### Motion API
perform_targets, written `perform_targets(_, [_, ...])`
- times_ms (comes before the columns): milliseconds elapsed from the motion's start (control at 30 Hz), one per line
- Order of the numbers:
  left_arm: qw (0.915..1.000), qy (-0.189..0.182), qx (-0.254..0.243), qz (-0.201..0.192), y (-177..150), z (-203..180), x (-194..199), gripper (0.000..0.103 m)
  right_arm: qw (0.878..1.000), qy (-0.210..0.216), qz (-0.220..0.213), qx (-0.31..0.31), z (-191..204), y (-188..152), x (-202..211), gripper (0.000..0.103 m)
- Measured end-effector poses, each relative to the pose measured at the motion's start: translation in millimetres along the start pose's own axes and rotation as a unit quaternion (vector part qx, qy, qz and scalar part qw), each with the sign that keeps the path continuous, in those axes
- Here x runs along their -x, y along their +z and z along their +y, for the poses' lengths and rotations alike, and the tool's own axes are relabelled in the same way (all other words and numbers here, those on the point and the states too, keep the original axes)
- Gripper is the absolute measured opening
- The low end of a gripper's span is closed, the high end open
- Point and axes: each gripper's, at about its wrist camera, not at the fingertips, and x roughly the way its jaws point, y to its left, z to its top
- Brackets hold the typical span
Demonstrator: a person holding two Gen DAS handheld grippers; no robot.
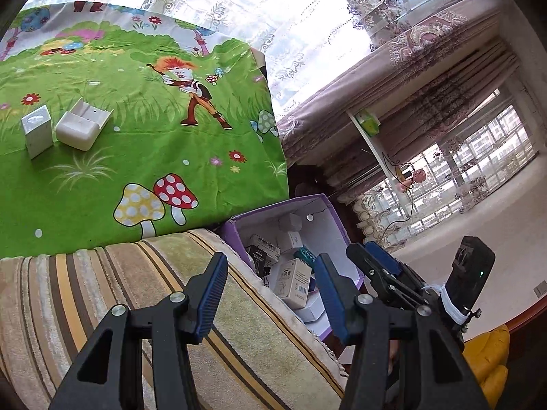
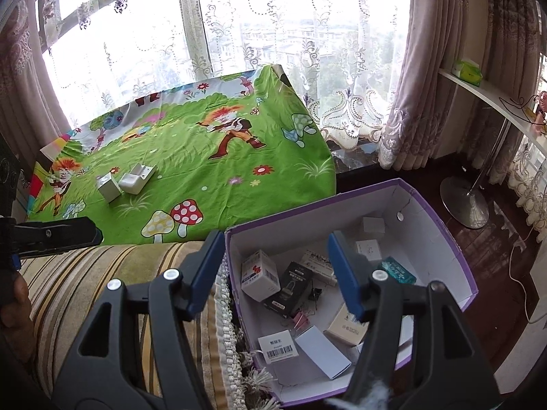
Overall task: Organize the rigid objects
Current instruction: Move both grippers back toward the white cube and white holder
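**Both grippers empty above the purple storage box**

Far left, on the green cartoon-print cloth (image 2: 212, 184), a small white carton (image 2: 109, 188) stands upright. Just beside it, to its right, lies a white case with its lid open (image 2: 136, 177); whether the two touch cannot be determined from either view.

Near the camera, a striped towel (image 2: 102, 273) covers the surface in front of the cloth.

The left gripper (image 1: 270, 290) hangs over the towel's right edge and the box's rim. Its jaws stand partly apart with nothing between the pads.

The right gripper (image 2: 273, 266) hangs above the purple cardboard box (image 2: 454, 239), at the right of the towel. Its jaws are opening and nothing lies between them.

The box contains loose small packages, including a black carton (image 2: 290, 287), a teal packet (image 2: 396, 270) and several white cartons, one bearing a barcode label (image 2: 278, 345).
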Motion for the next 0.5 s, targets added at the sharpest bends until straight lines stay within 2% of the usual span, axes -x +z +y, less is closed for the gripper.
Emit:
perform_targets(200, [0.9946, 0.08, 0.055, -0.036, 45.9, 55.8, 32.8, 0.054, 1.0, 0.012, -0.001, 0.023, 18.5, 15.1, -7.3, 0.069])
perform_targets(300, [0.9872, 0.12, 0.098, -0.039, 67.4, 91.6, 42.0, 0.055, 0.999, 0.025, 0.002, 0.036, 29.7, 22.1, -12.6, 0.07])
perform_targets(367, [0.9793, 0.149, 0.13, -0.041, 81.7, 117.7, 45.8, 0.056, 0.999, 0.032, 0.004, 0.044, 36.9, 26.4, -15.6, 0.07])
perform_targets(500, [0.9678, 0.175, 0.178, -0.034, 106.2, 157.7, 40.9, 0.058, 0.998, 0.041, 0.004, 0.056, 49.4, 36.3, -21.3, 0.071])
